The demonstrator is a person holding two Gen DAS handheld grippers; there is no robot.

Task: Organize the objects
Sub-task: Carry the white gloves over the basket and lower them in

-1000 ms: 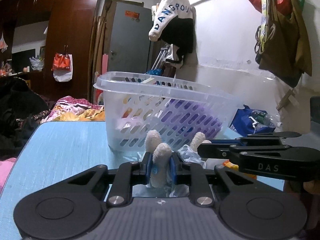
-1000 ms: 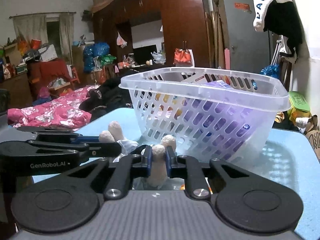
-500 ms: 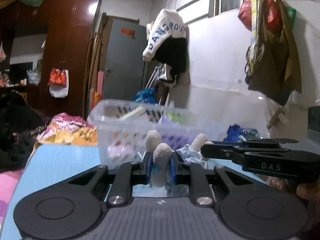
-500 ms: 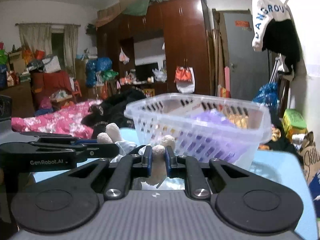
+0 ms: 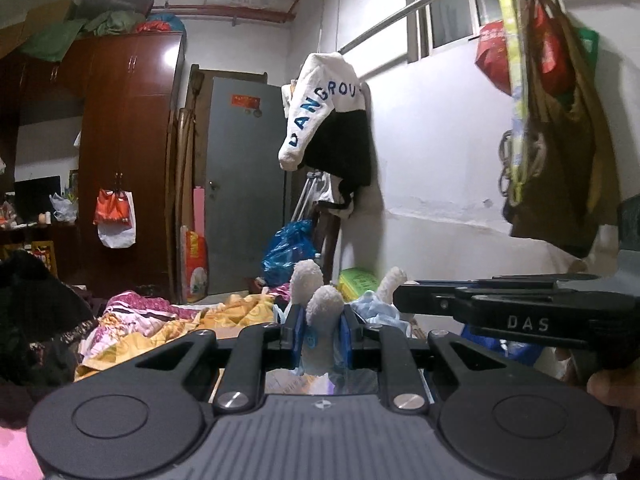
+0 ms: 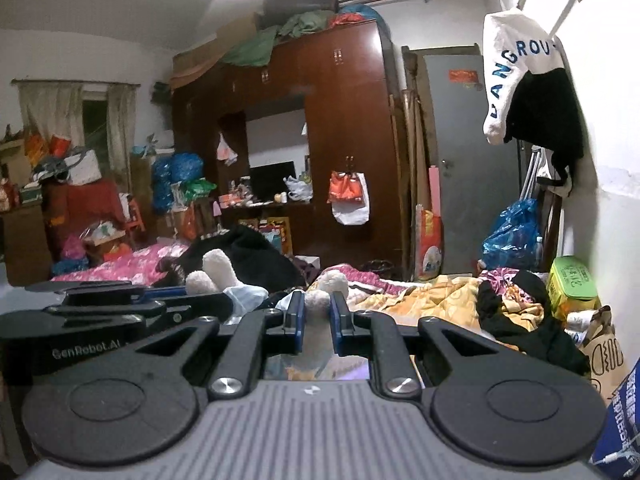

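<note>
Both claws, left gripper (image 5: 320,330) and right gripper (image 6: 316,314), pinch the fluffy toy (image 5: 322,320); pulling apart might rip it.

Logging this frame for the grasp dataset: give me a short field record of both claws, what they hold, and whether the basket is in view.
left claw: shut on plush toy, gripping one fuzzy limb
right claw: shut on the same plush toy, gripping another limb
toy state: held between both claws, light blue garment on it
basket: not in view in either camera
background: wardrobe, grey door
</note>
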